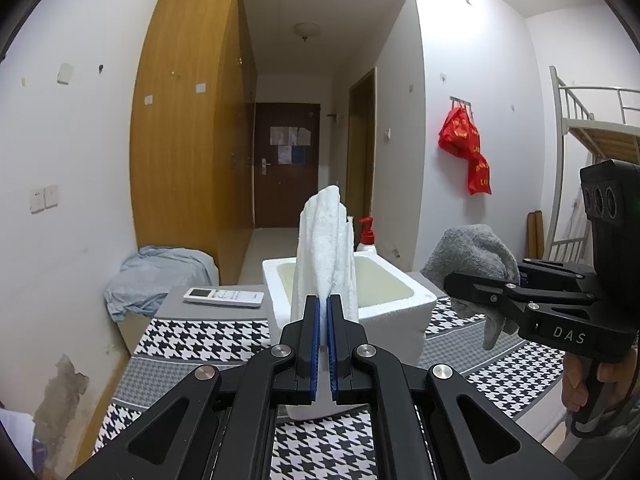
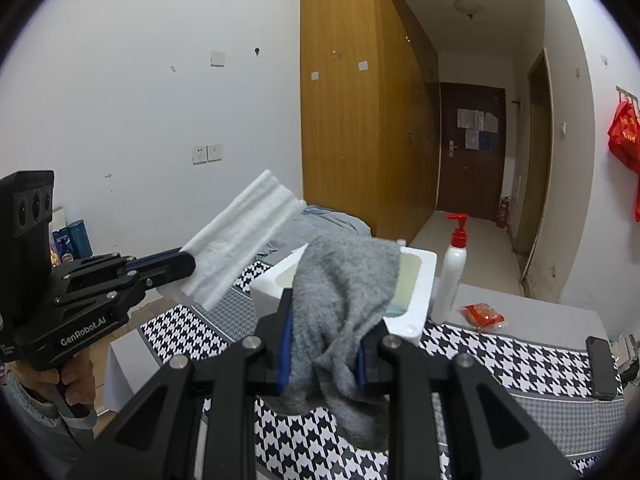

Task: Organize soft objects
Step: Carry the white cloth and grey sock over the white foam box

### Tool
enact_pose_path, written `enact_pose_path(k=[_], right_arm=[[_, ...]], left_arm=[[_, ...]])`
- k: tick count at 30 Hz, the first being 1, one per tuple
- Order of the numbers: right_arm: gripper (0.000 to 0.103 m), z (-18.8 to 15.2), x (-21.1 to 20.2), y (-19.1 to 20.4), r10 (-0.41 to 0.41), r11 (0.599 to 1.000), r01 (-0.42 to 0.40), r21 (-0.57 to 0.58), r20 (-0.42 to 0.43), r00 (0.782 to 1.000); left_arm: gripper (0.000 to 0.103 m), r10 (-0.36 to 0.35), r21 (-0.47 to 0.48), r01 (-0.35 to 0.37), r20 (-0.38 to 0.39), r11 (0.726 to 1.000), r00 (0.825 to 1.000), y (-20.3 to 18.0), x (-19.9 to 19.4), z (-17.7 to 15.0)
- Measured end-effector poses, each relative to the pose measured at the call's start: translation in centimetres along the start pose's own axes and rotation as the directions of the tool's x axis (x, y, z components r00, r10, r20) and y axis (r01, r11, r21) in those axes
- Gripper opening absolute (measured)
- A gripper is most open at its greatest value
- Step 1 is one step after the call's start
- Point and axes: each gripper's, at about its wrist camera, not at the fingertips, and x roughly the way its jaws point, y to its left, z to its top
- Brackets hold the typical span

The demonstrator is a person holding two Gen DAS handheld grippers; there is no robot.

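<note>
My left gripper (image 1: 323,304) is shut on a folded white towel (image 1: 325,248), held upright above the near edge of a white foam box (image 1: 404,304). It also shows in the right wrist view, where the left gripper (image 2: 188,264) holds the white towel (image 2: 240,236) to the left of the foam box (image 2: 424,276). My right gripper (image 2: 322,340) is shut on a crumpled grey towel (image 2: 344,300) that hangs over the box's near side. In the left wrist view the right gripper (image 1: 452,284) holds the grey towel (image 1: 472,256) right of the box.
The table has a black-and-white houndstooth cloth (image 1: 208,336). A white remote (image 1: 224,297) lies at its far left. A pump bottle (image 2: 450,276), a red packet (image 2: 482,316) and a black phone (image 2: 600,364) sit right of the box. A blue-grey cloth (image 1: 160,276) covers a stand.
</note>
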Motion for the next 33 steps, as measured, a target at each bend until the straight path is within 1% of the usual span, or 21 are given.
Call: enact_pose_path(k=[5, 13, 21, 27, 33], right_arm=[[0.029, 0.8, 0.6, -0.4, -0.006, 1.0, 0.006, 0.003, 0.002, 1.0], [0.029, 2.3, 2.0, -0.9, -0.006, 1.0, 0.006, 0.005, 0.005, 1.0], [0.029, 3.1, 3.6, -1.1, -0.001, 1.0, 0.001, 0.004, -0.008, 1.0], [0.029, 3.6, 4.8, -1.5, 0.007, 1.0, -0.006, 0.012, -0.026, 1.0], [0.029, 3.5, 5.1, -2.1, 0.0, 1.0, 0.0, 0.014, -0.03, 1.0]], left_arm=[[0.004, 0.007, 0.007, -0.007, 0.005, 1.0, 1.0, 0.3, 0.8, 0.8], [0.004, 0.006, 0.013, -0.006, -0.008, 1.0, 1.0, 0.4, 2.6, 1.8], [0.004, 0.016, 0.014, -0.016, -0.023, 1.0, 1.0, 0.8, 4.2, 2.5], [0.004, 0.009, 0.008, -0.009, -0.038, 1.0, 0.999, 1.3, 5.4, 2.8], [0.004, 0.003, 0.004, -0.003, -0.058, 1.0, 0.998, 1.6, 7.1, 3.0]])
